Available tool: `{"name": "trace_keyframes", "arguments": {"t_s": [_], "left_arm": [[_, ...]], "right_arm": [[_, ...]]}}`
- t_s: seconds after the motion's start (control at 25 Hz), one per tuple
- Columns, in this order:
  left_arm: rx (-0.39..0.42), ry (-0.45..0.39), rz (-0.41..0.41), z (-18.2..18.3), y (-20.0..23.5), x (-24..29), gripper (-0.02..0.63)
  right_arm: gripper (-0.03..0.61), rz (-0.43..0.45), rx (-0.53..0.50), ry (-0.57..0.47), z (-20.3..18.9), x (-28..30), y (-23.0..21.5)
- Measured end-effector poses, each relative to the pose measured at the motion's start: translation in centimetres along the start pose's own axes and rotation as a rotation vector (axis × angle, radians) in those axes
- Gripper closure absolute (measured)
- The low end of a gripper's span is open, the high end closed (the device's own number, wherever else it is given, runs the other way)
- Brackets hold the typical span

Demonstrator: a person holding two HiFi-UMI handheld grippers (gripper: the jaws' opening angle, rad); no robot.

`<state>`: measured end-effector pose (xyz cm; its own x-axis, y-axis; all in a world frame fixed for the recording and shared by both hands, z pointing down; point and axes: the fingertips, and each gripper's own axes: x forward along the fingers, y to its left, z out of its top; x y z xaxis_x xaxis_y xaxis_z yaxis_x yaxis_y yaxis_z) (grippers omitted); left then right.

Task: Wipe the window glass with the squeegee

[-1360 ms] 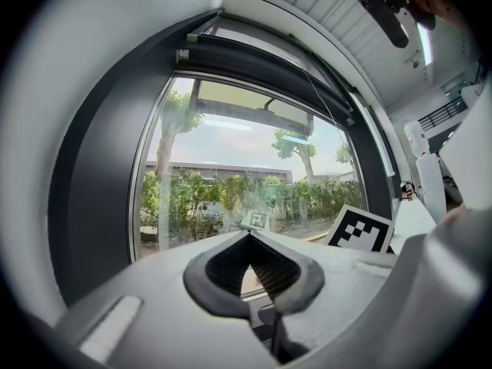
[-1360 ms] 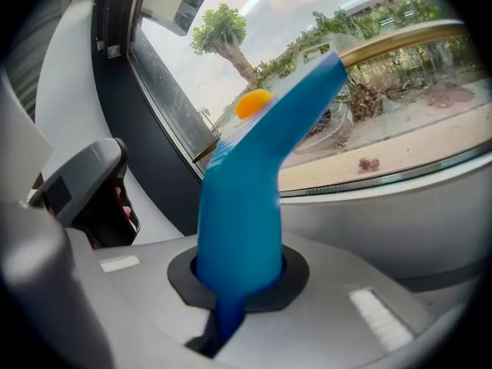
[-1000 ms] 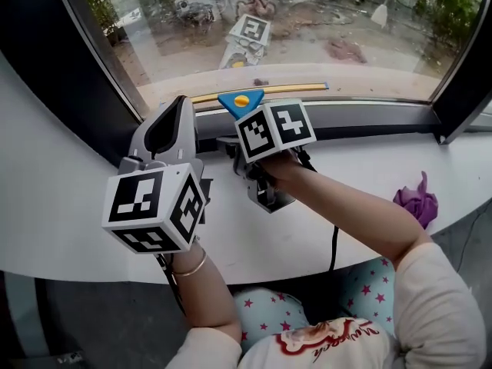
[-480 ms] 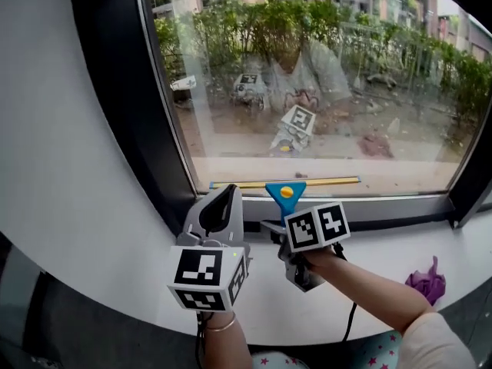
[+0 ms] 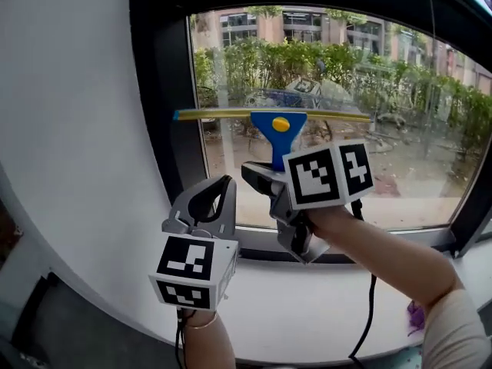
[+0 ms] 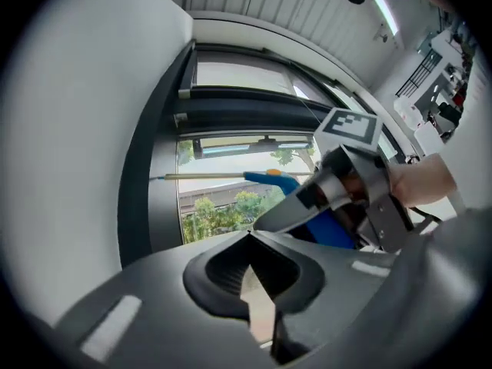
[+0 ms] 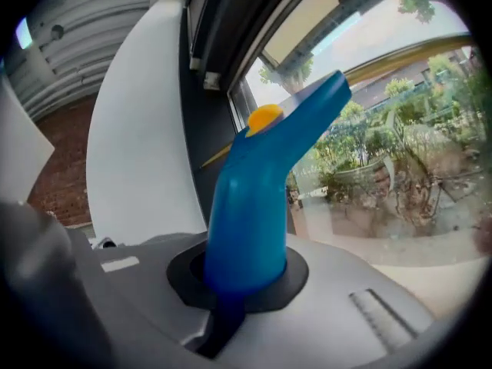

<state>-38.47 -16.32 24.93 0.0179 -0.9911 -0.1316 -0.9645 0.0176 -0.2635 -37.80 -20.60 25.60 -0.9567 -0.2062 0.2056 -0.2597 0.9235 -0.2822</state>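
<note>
The squeegee (image 5: 277, 135) has a blue handle, a yellow button and a long yellowish blade lying level against the window glass (image 5: 361, 175), up in the pane's upper half. My right gripper (image 5: 265, 177) is shut on the blue handle (image 7: 257, 206) from below. In the left gripper view the blade and blue head of the squeegee (image 6: 270, 177) show across the pane. My left gripper (image 5: 217, 198) hovers lower left of the squeegee, near the dark window frame, jaws shut with nothing between them (image 6: 247, 244).
A dark window frame (image 5: 165, 129) borders the glass on the left and below. A white sill (image 5: 307, 314) runs under it, with a purple cloth (image 5: 415, 317) at its right end. A black cable (image 5: 370, 306) hangs from the right gripper. White wall (image 5: 77, 129) lies left.
The right gripper has carried the squeegee from the bottom edge of the glass up to its upper half. The left gripper rose a little and stays shut.
</note>
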Motion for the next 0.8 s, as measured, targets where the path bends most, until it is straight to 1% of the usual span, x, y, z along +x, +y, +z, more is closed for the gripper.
{"name": "trace_keyframes", "arguments": {"t_s": [0.08, 0.16, 0.28, 0.36, 0.48, 0.56, 0.68, 0.76, 0.8], "left_arm": [[0.051, -0.012, 0.026, 1.7, 1.2, 0.2, 0.612], [0.096, -0.02, 0.051, 2.9, 1.9, 0.0, 0.612], [0.148, -0.034, 0.053, 3.8, 1.7, 0.2, 0.612], [0.159, -0.04, 0.039, 4.0, 1.2, 0.8, 0.612], [0.135, -0.053, 0.027, 3.7, 1.4, 1.1, 0.612], [0.128, -0.054, 0.026, 3.4, 1.5, 0.8, 0.612], [0.172, -0.026, 0.058, 2.8, 1.2, 0.7, 0.612], [0.205, -0.002, 0.074, 2.2, 0.8, 0.8, 0.612], [0.207, 0.003, 0.073, 2.0, 0.6, 0.7, 0.612]], "right_arm": [[0.551, -0.029, -0.038, -0.065, 4.1, -0.6, 0.7], [0.551, -0.081, -0.11, -0.111, 7.7, -1.1, 0.8], [0.552, -0.155, -0.199, -0.103, 11.7, -1.2, 0.3], [0.551, -0.196, -0.21, -0.082, 12.6, -1.4, -1.0], [0.551, -0.219, -0.189, -0.113, 13.5, -2.0, -2.8], [0.551, -0.243, -0.231, -0.116, 14.4, -1.6, -2.9], [0.552, -0.26, -0.27, -0.123, 16.4, -0.6, -2.2], [0.552, -0.286, -0.261, -0.13, 17.2, -0.7, -3.0], [0.552, -0.305, -0.25, -0.127, 17.4, -0.9, -3.7]]}}
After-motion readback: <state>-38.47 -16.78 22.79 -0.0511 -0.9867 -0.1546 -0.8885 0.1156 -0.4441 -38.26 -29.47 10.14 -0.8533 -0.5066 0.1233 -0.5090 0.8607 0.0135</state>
